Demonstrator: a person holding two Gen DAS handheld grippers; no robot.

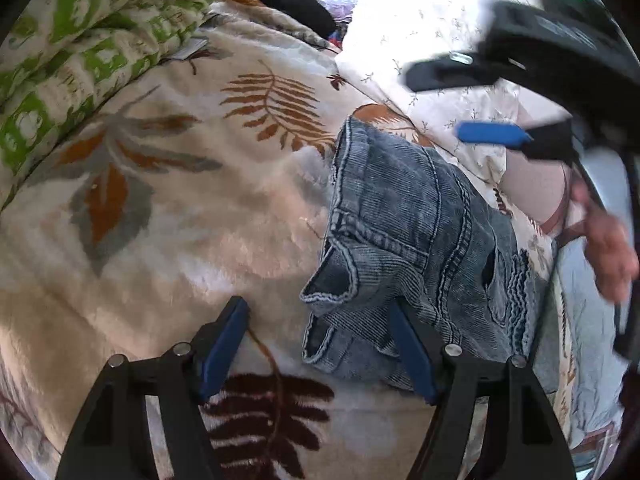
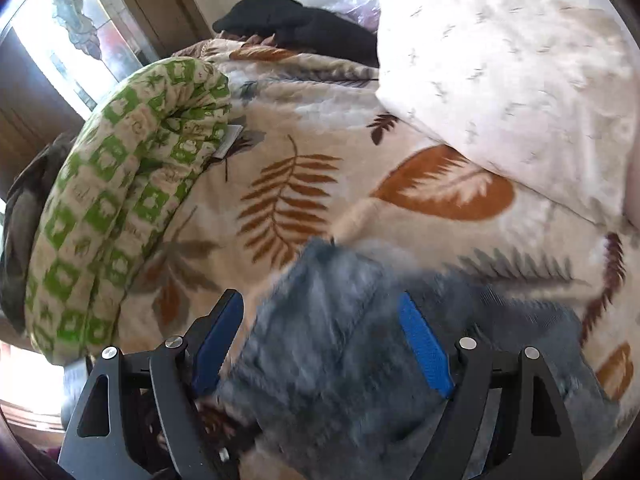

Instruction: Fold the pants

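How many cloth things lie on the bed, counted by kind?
Jeans: 1
Leaf-print blanket: 1
Green patterned quilt: 1
White pillow: 1
Black garment: 1
Total: 5

Bed covered w/ cream leaf-print blanket point(image 2: 312, 184); green/white patterned quilt point(image 2: 120, 200) rolled at left, white sprigged pillow point(image 2: 520, 80) at right, dark clothes point(image 2: 296, 24) at back. Bright daylight admitted via stained-glass window point(image 2: 76, 32)

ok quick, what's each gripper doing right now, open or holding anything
left gripper: open, holding nothing, its right finger beside the folded jeans.
right gripper: open, holding nothing, above the jeans.
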